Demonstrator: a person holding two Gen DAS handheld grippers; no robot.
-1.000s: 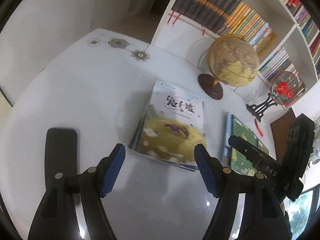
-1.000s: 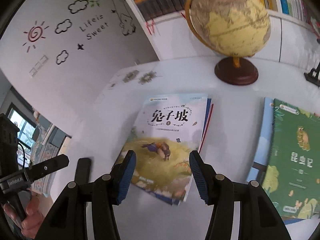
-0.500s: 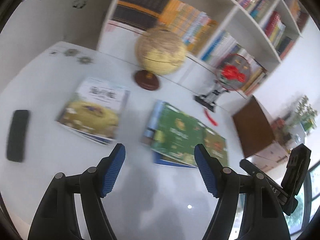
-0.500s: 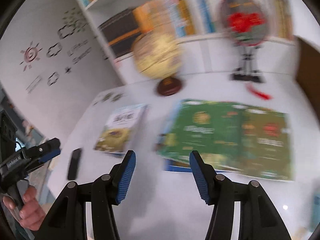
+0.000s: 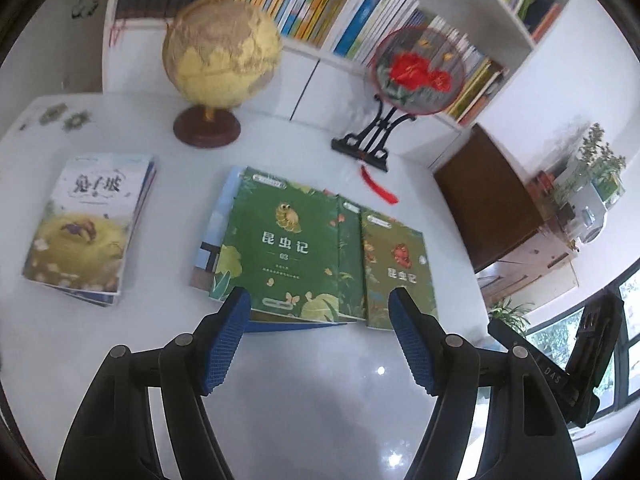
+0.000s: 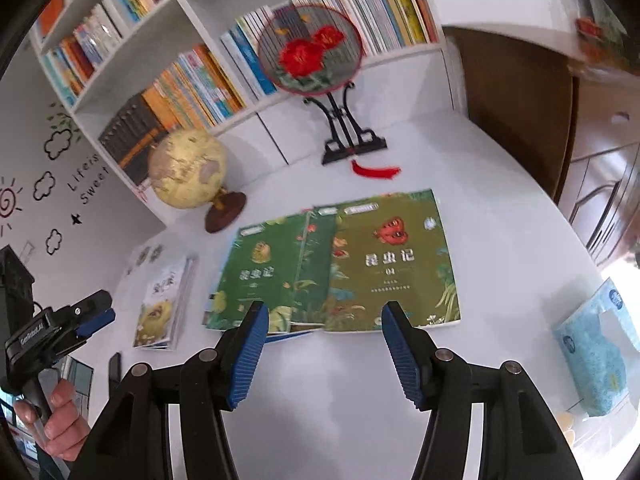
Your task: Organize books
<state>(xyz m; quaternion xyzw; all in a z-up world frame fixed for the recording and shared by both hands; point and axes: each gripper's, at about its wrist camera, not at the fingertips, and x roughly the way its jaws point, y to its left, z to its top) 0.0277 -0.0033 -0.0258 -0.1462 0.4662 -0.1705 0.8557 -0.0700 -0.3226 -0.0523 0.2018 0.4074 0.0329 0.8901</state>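
Lying flat on the white worktop (image 5: pixel 320 380), the green books (image 5: pixel 288 240) sit fanned in an overlapping row, covers up, their long edges running away from the cameras toward the bookshelf (image 6: pixel 168 80) and their titles reading upright from the near side. A separate stack topped by a yellow-covered book (image 5: pixel 86 228) lies well to their left, near the globe (image 5: pixel 220 52), its long axis also pointing toward the shelf. Both left tongs (image 5: pixel 320 340) and right tongs (image 6: pixel 322 348) hover just short of the green books' near edge, touching nothing. The left jaws stand wide and empty; the right jaws, also empty, have just been opening. Books beneath the green covers show only as blue slivers, so their number cannot be told.
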